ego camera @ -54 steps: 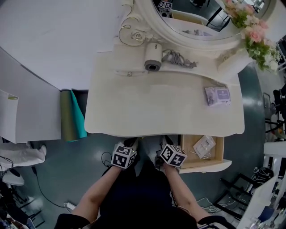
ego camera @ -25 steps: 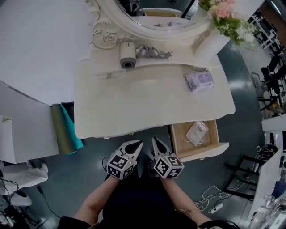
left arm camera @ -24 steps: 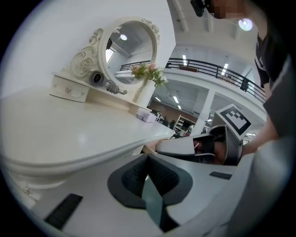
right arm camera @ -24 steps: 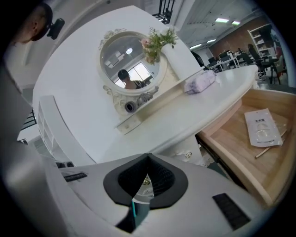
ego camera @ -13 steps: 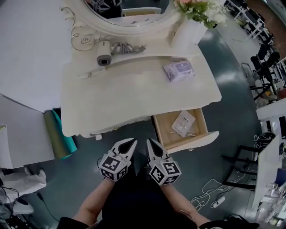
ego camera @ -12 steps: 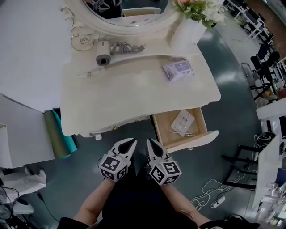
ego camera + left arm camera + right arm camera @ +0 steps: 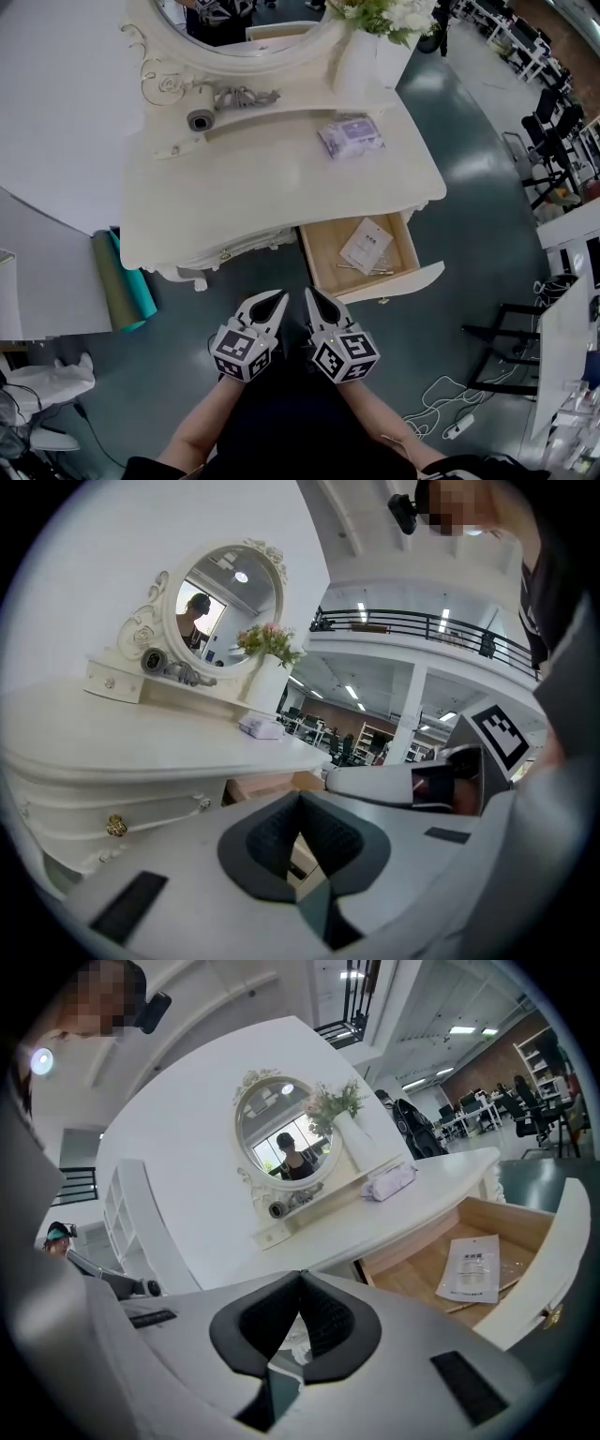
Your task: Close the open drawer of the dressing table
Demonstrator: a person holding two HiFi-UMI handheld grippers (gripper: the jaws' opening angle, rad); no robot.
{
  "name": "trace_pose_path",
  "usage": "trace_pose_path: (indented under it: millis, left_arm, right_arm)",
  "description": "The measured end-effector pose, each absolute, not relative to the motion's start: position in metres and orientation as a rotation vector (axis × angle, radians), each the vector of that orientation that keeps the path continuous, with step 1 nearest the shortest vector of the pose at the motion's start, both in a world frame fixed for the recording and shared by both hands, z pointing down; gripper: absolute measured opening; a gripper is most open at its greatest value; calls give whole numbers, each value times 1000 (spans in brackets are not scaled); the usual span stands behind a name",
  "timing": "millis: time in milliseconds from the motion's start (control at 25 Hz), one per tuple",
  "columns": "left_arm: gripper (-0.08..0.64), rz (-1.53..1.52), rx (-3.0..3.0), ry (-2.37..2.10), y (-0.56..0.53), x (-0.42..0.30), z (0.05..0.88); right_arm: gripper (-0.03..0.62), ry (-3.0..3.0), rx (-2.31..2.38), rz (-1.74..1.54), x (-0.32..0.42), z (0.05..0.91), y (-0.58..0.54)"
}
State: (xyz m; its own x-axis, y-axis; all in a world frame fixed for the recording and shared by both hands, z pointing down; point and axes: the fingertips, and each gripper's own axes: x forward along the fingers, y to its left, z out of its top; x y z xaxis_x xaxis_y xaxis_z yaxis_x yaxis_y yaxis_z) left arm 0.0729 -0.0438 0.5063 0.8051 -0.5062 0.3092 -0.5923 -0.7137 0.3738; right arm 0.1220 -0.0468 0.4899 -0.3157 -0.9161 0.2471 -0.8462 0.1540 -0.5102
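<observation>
— Where's the light wooden drawer [image 7: 323, 258] with the cream front?

— Pulled wide open under the right end of the dressing table's cream worktop [image 7: 253, 192]. A flat white packet [image 7: 366, 246] lies inside, with thin bits beside it, pins perhaps, too small to tell.

— And the grippers?

— Near the person, the left gripper [image 7: 278, 296] and right gripper [image 7: 309, 293] hang side by side. They're left of the drawer and clear of it, each with jaws pressed together on nothing.

No writing can be read.
Print on the flat packet [image 7: 367, 246] in the drawer [image 7: 403, 281] and on the purple pack [image 7: 349, 137] is too small; cubes on the left gripper [image 7: 278, 295] and right gripper [image 7: 309, 293] show only square markers.
</observation>
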Motion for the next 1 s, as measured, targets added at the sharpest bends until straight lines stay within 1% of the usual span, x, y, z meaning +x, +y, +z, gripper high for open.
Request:
trace_pose_path:
  millis: [520,720,1000]
  left_arm:
    - [9,292,2617,-705,8,135,505]
    - [9,302,2641,-635,29,161,507]
    - [9,362,2698,-498,62,201,514]
  right_arm:
    - [8,2181,-1865,-794,193,486,3]
    - [8,2096,-1967,-750,228,489,29]
    - [8,1871,-2139,-787,279,506,73]
